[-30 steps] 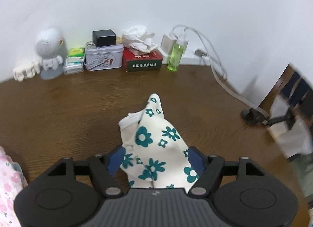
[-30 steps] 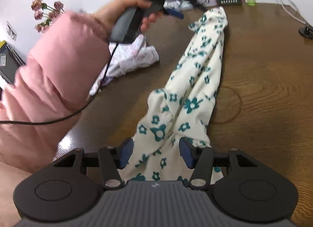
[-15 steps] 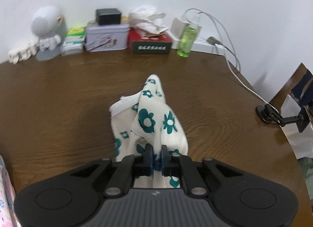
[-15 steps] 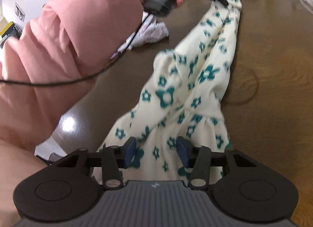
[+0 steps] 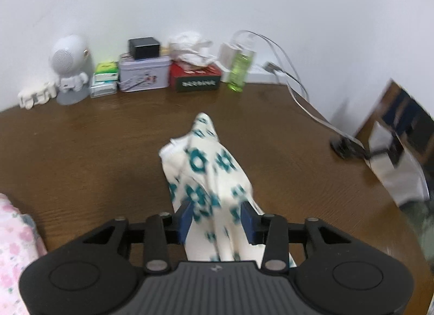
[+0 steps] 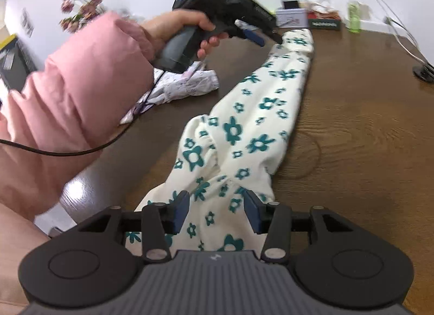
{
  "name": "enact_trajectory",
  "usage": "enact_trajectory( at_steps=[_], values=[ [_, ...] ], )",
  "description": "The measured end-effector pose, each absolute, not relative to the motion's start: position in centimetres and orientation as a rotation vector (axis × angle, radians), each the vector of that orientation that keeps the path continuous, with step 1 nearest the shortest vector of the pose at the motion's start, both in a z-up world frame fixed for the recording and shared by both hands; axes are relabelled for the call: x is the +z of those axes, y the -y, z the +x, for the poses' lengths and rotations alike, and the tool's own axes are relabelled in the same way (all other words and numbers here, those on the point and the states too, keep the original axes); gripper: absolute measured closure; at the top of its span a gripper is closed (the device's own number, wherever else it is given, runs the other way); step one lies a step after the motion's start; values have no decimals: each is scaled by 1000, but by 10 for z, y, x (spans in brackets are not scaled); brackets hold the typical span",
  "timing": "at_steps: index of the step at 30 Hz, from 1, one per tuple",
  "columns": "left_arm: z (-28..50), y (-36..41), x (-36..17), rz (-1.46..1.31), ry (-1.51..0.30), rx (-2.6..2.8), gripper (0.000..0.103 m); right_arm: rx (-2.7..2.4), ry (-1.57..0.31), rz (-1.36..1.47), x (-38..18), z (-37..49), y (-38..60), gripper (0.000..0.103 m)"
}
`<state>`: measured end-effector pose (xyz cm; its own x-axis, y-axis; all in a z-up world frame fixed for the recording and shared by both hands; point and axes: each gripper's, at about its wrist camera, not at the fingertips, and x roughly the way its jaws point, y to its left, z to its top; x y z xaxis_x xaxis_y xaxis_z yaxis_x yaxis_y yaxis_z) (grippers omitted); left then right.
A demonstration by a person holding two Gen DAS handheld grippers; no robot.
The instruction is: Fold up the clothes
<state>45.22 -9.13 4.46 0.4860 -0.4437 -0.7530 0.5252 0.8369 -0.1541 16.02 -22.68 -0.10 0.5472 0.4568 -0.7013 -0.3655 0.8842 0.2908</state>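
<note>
The left fingers [image 5: 217,220] are spreading apart, with the far end of the garment [image 5: 208,179] bunched between the two blue pads. In the left wrist view the pads stand a little clear of the cloth on each side, so it reads as a grip being let go, though blur keeps this from being certain. The right fingers [image 6: 215,212] stand partly spread over the near end of the same garment [image 6: 244,130]. Cloth lies between and under them, and whether the pads press on it I cannot tell.

Outward from the right fingers the garment, cream with teal flowers, runs as one long narrow strip across the brown tabletop [image 6: 366,125]. Its long axis goes from the near edge, just ahead of the right fingers, away and slightly to the right, to the far tip beside the left gripper [image 6: 260,35]. So each hand sits at one end: the right is nearer the near end, the left nearer the far end.

That end-to-end line is what the next fold likely turns on: one end would be carried along the strip's length onto the other.

Left of the strip, near the pink sleeve [image 6: 81,92], lies a small pale printed cloth [image 6: 187,87], apart from the garment.
</note>
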Motion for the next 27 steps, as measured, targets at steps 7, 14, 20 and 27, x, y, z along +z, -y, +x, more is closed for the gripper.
enact_trajectory(
  at_steps=[7,14,20,27],
  values=[
    [383,64,41,151,-953,-664,51,575,-894,-27,-23,173,176,58],
    [316,11,26,40,-1030,-782,51,617,-820,65,0,145,195,55],
    [277,9,8,-17,-1079,-809,52,461,-816,34,5,113,227,52],
    [261,9,6,-49,-1059,-785,98,319,-854,-47,-14,102,237,51]
  ],
)
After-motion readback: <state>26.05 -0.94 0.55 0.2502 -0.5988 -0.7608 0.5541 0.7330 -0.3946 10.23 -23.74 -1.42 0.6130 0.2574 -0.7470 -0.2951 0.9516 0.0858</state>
